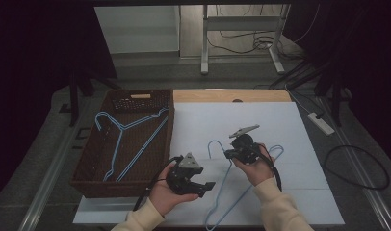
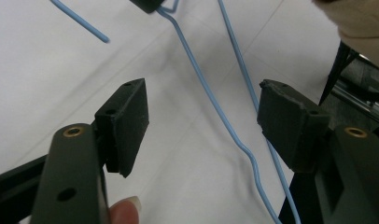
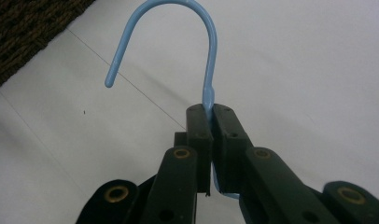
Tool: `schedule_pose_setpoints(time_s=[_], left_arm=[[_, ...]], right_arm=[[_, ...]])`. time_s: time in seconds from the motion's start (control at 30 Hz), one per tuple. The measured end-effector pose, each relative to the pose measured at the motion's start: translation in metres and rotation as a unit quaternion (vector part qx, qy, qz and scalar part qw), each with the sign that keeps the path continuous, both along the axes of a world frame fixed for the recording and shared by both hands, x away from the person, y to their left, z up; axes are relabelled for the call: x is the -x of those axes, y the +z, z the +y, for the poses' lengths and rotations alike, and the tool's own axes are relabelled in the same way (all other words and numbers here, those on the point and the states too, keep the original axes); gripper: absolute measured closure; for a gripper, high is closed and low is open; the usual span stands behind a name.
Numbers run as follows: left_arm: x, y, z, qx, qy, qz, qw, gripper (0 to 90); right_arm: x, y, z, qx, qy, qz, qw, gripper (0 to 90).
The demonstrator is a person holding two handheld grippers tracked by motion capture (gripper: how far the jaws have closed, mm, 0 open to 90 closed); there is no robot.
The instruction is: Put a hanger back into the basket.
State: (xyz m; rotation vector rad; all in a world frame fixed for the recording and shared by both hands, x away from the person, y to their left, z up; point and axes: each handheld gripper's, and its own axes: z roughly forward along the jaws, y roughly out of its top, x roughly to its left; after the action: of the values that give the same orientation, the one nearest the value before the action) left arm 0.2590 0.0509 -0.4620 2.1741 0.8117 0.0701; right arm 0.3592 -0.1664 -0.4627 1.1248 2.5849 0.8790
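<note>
A light-blue wire hanger [image 1: 226,185] lies on the white table top [image 1: 280,130], its hook [image 1: 214,144] pointing away from me. My right gripper [image 1: 230,153] is shut on the hanger's neck just below the hook; in the right gripper view the hook [image 3: 210,51] rises out of the closed jaws [image 3: 211,111]. My left gripper [image 1: 208,186] is open, held low beside the hanger's left arm. In the left gripper view the blue wire [image 2: 211,100] runs between the spread jaws [image 2: 204,121] without touching either pad. A second blue hanger [image 1: 131,137] lies inside the brown wicker basket [image 1: 87,185].
The basket stands along the table's left side; its corner [image 3: 24,28] shows in the right gripper view. A wooden strip [image 1: 232,96] borders the table's far edge. On the floor to the right are a power strip [image 1: 320,122] and cables.
</note>
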Motion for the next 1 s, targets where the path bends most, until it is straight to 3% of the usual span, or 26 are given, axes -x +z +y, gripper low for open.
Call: schedule_pose_setpoints(time_s=[0.07,0.47,0.6,0.73,0.87,0.93,1.0], left_arm=[[-0.003,-0.006,-0.008,-0.001,0.000,0.013,0.9999,33.8],[-0.012,-0.029,-0.036,-0.017,-0.006,0.034,0.9992,33.7],[-0.017,-0.038,-0.041,-0.022,0.002,0.041,0.9989,34.8],[-0.020,-0.045,-0.046,-0.022,0.005,0.047,0.9986,41.6],[-0.025,-0.050,-0.049,-0.017,-0.004,0.067,0.9976,59.6],[-0.025,-0.051,-0.049,-0.012,-0.004,0.070,0.9975,62.5],[-0.025,-0.050,-0.048,-0.005,-0.006,0.069,0.9976,71.1]], right_arm=[[0.000,0.000,0.000,-0.003,-0.001,-0.002,1.0000,86.7],[0.002,0.001,-0.002,-0.011,-0.001,-0.009,0.9999,86.7],[0.003,0.002,-0.002,-0.014,-0.004,-0.009,0.9999,86.7],[0.004,0.003,-0.002,-0.018,-0.004,-0.013,0.9998,86.7],[0.004,0.004,-0.003,-0.023,-0.006,-0.014,0.9996,86.7],[0.004,0.004,-0.004,-0.024,-0.005,-0.015,0.9996,86.7],[0.005,0.005,-0.005,-0.031,-0.007,-0.016,0.9994,86.7]])
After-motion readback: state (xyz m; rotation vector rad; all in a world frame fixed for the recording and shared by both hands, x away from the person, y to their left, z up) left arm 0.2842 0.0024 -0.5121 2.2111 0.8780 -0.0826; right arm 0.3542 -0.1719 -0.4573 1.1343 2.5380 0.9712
